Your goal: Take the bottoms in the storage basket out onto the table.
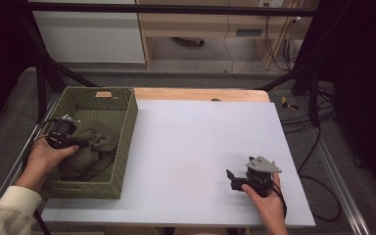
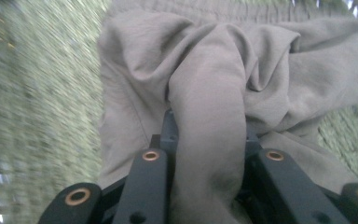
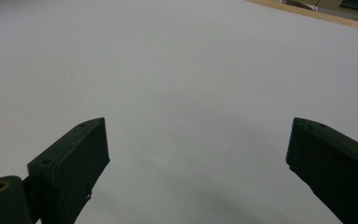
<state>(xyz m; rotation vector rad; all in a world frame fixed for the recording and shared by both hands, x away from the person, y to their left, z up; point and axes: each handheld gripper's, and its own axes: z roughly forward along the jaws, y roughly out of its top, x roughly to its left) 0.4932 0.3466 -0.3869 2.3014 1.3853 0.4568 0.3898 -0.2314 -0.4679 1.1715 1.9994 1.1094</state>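
Observation:
A crumpled olive-grey cloth lies inside a green woven basket at the left of the table. My left gripper reaches into the basket and is shut on a fold of that cloth; the fold bunches up between its black jaws and hides their tips. My right gripper rests low over the white table top near the front right. In the right gripper view its jaws stand wide apart, with only bare white surface between them.
The basket takes up the left side of the white table top, its woven wall close beside the cloth. A wooden strip runs along the table's far edge. Black cables hang off the right side.

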